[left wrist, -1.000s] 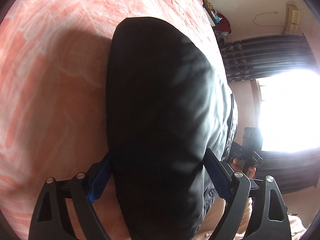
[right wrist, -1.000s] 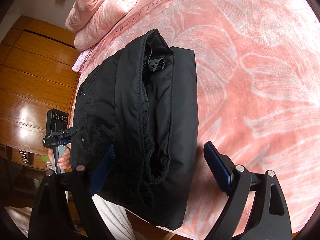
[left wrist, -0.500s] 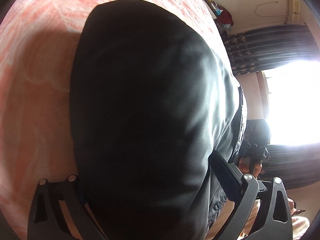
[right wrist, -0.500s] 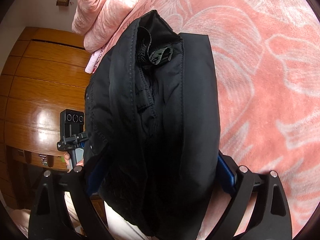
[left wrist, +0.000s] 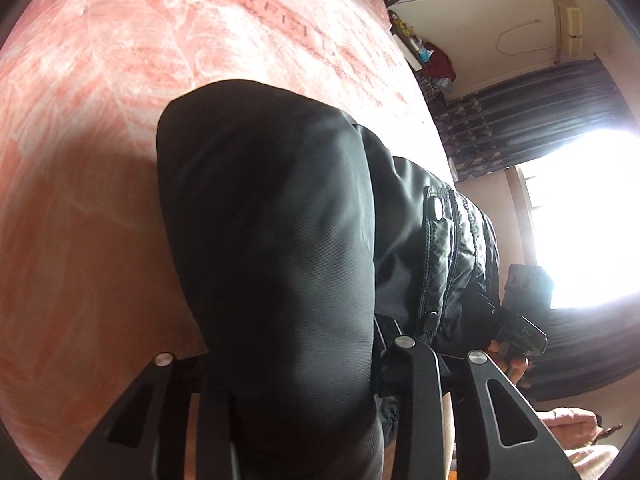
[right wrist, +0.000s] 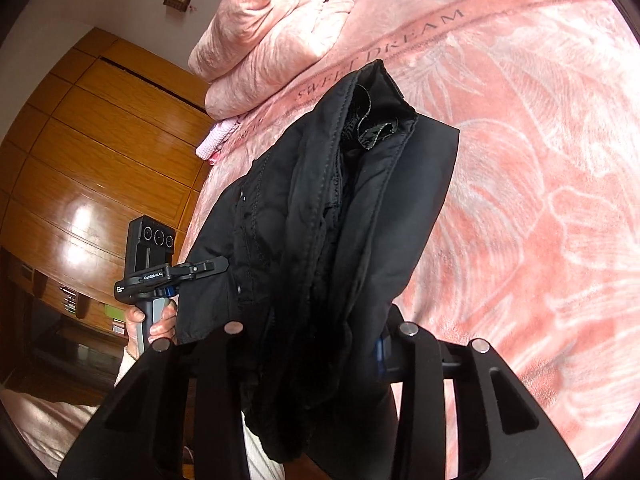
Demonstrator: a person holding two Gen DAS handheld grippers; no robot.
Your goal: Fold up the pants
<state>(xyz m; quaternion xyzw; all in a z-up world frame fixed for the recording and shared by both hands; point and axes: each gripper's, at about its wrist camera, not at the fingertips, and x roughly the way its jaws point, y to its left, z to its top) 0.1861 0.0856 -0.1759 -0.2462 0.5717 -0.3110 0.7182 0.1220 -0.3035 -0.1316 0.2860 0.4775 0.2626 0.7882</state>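
Pants (right wrist: 320, 240) sit clamped in both of my grippers, already doubled into a thick black bundle of several layers, so I judge most of the folding done; what looks left is laying the bundle flat on the bed and letting go. My right gripper (right wrist: 308, 344) is closed narrow on the near end of the stack, its fingers (right wrist: 404, 344) pressing the layered edges from either side. My left gripper (left wrist: 292, 364) is likewise pinched on the smooth folded side, fingers (left wrist: 404, 356) tight against the cloth. Outward from the jaws, the bundle stands up from my grip, its far end with the open seams towards the pink bedspread (right wrist: 540, 200). I cannot tell whether that end touches the bed. Beyond lie a rolled pink quilt (right wrist: 276, 28) and a wooden wardrobe (right wrist: 100, 168).
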